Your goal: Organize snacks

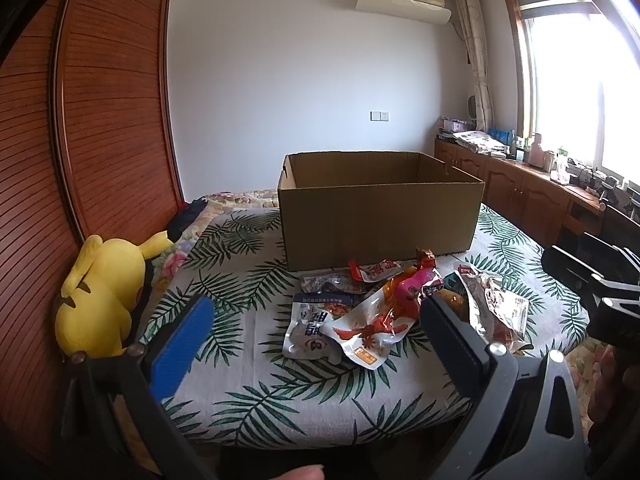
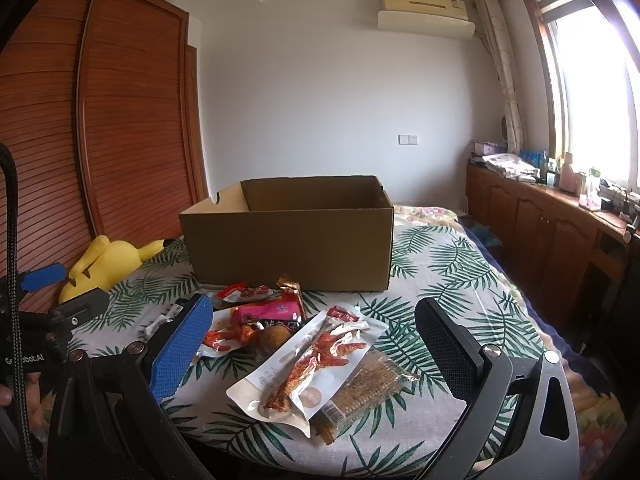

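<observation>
Both grippers, left gripper (image 1: 316,320) & right gripper (image 2: 314,328), spread wide, nothing held. Snack packets (image 2: 312,356) near, box (image 2: 288,236) far. Prob light, crinkly, slippery; pinch flat sealed edge.

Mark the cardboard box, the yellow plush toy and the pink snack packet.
cardboard box (image 2: 288,248), right wrist view, front wall.
yellow plush toy (image 1: 104,292), left wrist view, its back.
pink snack packet (image 2: 266,312), right wrist view, wrapper middle.

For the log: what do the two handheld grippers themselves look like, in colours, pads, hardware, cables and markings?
The left gripper and the right gripper match: black frames with silver bolts, one finger faced with a blue textured pad, the other with a black textured pad. In the right wrist view, the left gripper's body carries white lettering beside a black braided cable.
</observation>
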`<state>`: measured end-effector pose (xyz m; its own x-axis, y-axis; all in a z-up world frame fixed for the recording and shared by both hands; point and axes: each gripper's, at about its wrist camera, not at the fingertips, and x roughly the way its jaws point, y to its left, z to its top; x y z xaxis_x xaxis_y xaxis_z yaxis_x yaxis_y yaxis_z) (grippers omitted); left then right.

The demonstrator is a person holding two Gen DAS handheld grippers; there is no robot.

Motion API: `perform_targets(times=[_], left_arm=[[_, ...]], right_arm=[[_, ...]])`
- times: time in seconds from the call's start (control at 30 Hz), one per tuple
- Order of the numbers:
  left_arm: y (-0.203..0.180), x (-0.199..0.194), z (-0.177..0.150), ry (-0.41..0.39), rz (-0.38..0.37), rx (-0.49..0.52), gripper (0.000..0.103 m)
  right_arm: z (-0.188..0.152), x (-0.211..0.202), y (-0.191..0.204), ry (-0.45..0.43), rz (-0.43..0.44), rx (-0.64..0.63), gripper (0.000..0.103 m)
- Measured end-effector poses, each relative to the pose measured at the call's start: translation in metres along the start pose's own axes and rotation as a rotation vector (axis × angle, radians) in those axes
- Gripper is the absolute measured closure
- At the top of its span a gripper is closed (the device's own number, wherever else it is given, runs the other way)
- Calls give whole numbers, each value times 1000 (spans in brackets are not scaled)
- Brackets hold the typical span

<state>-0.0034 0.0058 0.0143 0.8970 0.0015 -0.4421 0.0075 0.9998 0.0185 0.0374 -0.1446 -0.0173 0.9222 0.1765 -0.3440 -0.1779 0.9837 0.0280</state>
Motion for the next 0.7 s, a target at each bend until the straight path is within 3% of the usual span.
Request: perform_targets(times=[0.7], left_arm=[[-1, -1, 1, -2, 1, 1, 0]], right_arm=[[1, 0, -2, -3, -6, 5, 0]])
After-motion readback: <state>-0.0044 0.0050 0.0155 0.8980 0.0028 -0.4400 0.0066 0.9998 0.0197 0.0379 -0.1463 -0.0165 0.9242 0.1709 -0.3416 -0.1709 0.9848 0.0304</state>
